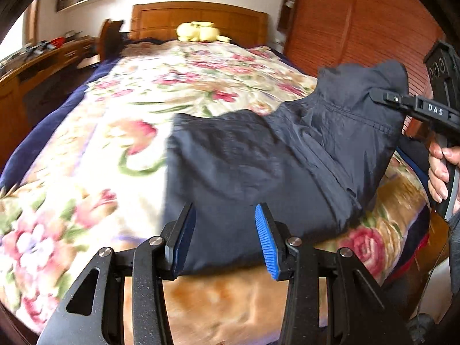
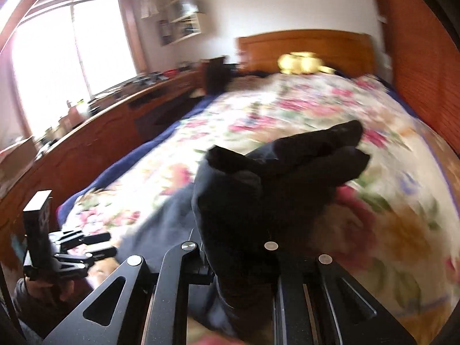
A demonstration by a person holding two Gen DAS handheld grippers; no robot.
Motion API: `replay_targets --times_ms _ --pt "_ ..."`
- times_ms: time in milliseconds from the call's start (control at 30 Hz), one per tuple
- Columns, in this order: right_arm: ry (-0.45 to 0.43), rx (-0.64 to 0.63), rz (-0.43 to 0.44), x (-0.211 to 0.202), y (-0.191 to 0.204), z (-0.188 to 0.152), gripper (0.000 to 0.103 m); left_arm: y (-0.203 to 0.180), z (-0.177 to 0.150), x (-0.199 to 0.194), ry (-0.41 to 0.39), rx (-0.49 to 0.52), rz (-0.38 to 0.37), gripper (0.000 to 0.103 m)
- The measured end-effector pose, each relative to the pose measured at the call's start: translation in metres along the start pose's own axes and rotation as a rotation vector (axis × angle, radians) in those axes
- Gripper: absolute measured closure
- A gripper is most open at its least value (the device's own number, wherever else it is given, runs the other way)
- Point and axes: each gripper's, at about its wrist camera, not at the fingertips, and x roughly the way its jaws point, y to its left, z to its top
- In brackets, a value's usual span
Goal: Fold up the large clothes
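Observation:
A dark navy jacket [image 1: 258,161] lies on the floral bedspread [image 1: 115,132] near the foot of the bed. My left gripper [image 1: 225,238] is open, its blue-padded fingers [image 1: 266,235] straddling the jacket's near edge. My right gripper [image 1: 382,96] is shut on the jacket's raised right end and lifts it off the bed. In the right wrist view the bunched dark fabric [image 2: 258,189] fills the space between the fingers and hides the pads of my right gripper [image 2: 238,247]. The left gripper [image 2: 97,244] shows at lower left there.
A yellow plush toy [image 1: 198,32] sits by the wooden headboard [image 1: 198,18]. A wooden dresser [image 2: 95,132] with clutter runs along the bed's left side under a window. A wooden wardrobe [image 1: 359,23] stands to the right.

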Motion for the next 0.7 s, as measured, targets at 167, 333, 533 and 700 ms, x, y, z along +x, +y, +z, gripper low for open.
replay_targets --times_ms 167,333,533,700 --pt "0.033 -0.096 0.147 0.042 0.068 0.01 0.088 0.036 -0.01 -0.019 -0.019 -0.057 0.064 0.059" --pt "0.206 -0.164 0.216 0.111 0.115 -0.015 0.08 0.064 -0.017 -0.031 -0.038 -0.115 0.111 0.059" --pt "0.266 -0.179 0.219 0.127 0.121 -0.019 0.057 0.073 -0.019 -0.029 -0.043 -0.139 0.128 0.059" --pt "0.191 -0.175 0.197 0.085 0.112 -0.02 0.052 0.074 -0.019 -0.031 -0.051 -0.12 0.114 0.059"
